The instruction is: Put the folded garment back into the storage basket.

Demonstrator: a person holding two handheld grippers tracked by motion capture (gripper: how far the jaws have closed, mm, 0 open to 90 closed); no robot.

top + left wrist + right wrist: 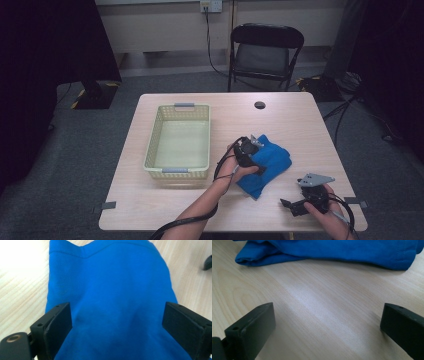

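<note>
Forearms: both enter the high view from the bottom edge, nearest the camera; each hand carries one gripper.
Table (pixel 165 210): light wood surface; carries the basket at left and the cloth right of centre.
Basket (pixel 153 145): pale green mesh, rectangular, handles at near and far ends; interior holds nothing. It stands just left of the left hand, apart from the cloth.
Blue cloth (pixel 274 160): folded or bunched into a compact bundle lying flat on the table, between the basket and the right gripper. In the right gripper view its near hem (pixel 332 252) lies across the top, resting on the wood.
Left gripper (pixel 246 150): positioned on the left edge of the cloth. In the left gripper view (pixel 116 322) the jaws are spread wide with blue fabric spanning the whole gap between them; nothing is clamped. Whether the jaw tips touch the fabric cannot be told.
Right gripper (pixel 292 206): near the front right corner of the table, well apart from the cloth. In its own view (pixel 327 325) the jaws are spread wide over bare wood.
Progress (judgement): early stage. Approach by the left gripper is complete; grasp is not yet made.
Remaining (judgement): close on the cloth, lift it, and probably transfer it to the basket, since the basket is the obvious receptacle.
</note>
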